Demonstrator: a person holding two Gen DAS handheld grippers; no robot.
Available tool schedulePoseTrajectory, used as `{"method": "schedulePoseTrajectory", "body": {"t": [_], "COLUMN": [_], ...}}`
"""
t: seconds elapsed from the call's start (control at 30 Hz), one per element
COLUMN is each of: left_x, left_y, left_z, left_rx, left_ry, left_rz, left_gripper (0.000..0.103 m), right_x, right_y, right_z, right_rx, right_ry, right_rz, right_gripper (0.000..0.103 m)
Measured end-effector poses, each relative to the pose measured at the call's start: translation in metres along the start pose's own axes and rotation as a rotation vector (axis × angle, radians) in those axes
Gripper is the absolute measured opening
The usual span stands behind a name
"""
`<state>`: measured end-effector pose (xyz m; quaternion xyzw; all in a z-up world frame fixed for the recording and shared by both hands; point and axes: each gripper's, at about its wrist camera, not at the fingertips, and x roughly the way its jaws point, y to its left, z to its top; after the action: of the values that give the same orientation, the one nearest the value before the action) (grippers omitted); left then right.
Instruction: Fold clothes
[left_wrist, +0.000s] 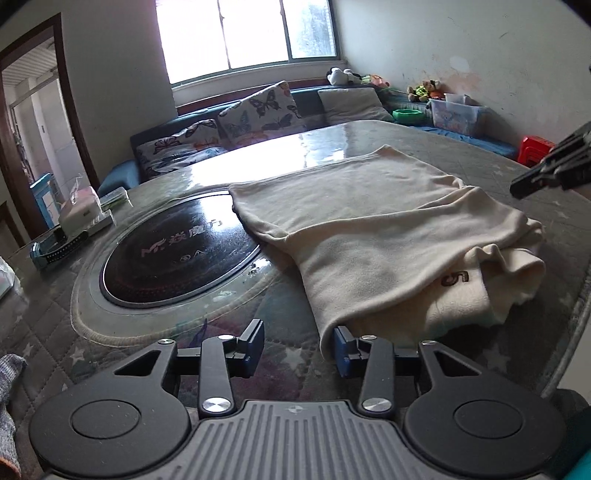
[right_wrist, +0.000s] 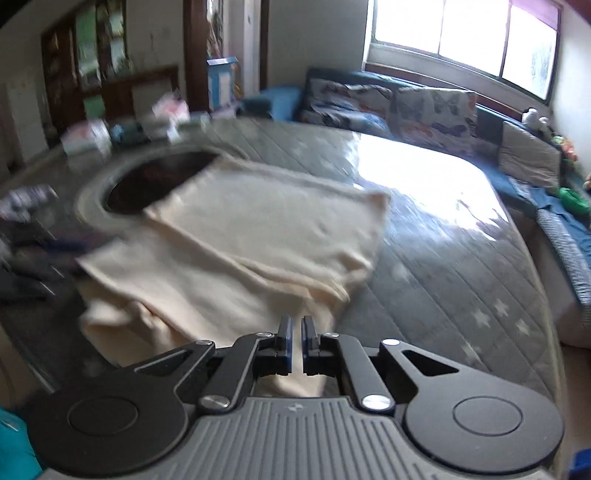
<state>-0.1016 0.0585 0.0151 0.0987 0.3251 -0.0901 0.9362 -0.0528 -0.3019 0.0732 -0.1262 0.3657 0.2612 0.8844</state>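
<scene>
Left gripper jaws apart at cream knit garment's 6 o'clock hem; right gripper nearly shut, empty. Mid-fold; next, probably pinching that hem.

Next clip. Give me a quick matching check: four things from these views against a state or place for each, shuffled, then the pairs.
1. left gripper
2. right gripper
3. cream garment
4. butterfly cushions

a. lying partly folded on the table, one edge over the dark round glass inset
b. fingers wide apart
c. on the blue sofa under the window
d. fingers almost together, nothing visible between them

Pairs: 1-b, 2-d, 3-a, 4-c
</scene>
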Motion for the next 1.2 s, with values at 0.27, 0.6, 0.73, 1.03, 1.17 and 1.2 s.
{"method": "schedulePoseTrajectory", "body": {"t": [0.27,0.6,0.73,1.03,1.17,1.2], "left_x": [-0.024,0.031,0.054,0.051,0.026,0.019], "left_y": [0.029,0.003,0.0,0.005,0.0,-0.003], "left_z": [0.024,0.058,0.061,0.049,0.042,0.039], "left_rx": [-0.066,-0.068,-0.061,-0.013,0.037,0.059], "left_ry": [-0.069,-0.062,-0.05,-0.029,-0.048,-0.053], "left_rz": [-0.086,-0.237,-0.245,-0.19,-0.214,-0.227], "left_gripper": [0.042,0.038,0.036,0.033,0.034,0.034], "right_x": [0.015,0.037,0.036,0.027,0.019,0.021], "right_y": [0.003,0.011,0.01,0.019,0.029,0.03], "right_z": [0.007,0.006,0.005,-0.005,-0.01,-0.012], "right_rx": [-0.04,-0.111,-0.129,-0.195,-0.234,-0.236], "right_ry": [-0.053,-0.03,-0.03,-0.028,-0.031,-0.021], "right_rz": [0.047,0.068,0.075,0.069,0.102,0.102], "right_gripper": [0.007,0.007,0.009,0.016,0.019,0.019]}}
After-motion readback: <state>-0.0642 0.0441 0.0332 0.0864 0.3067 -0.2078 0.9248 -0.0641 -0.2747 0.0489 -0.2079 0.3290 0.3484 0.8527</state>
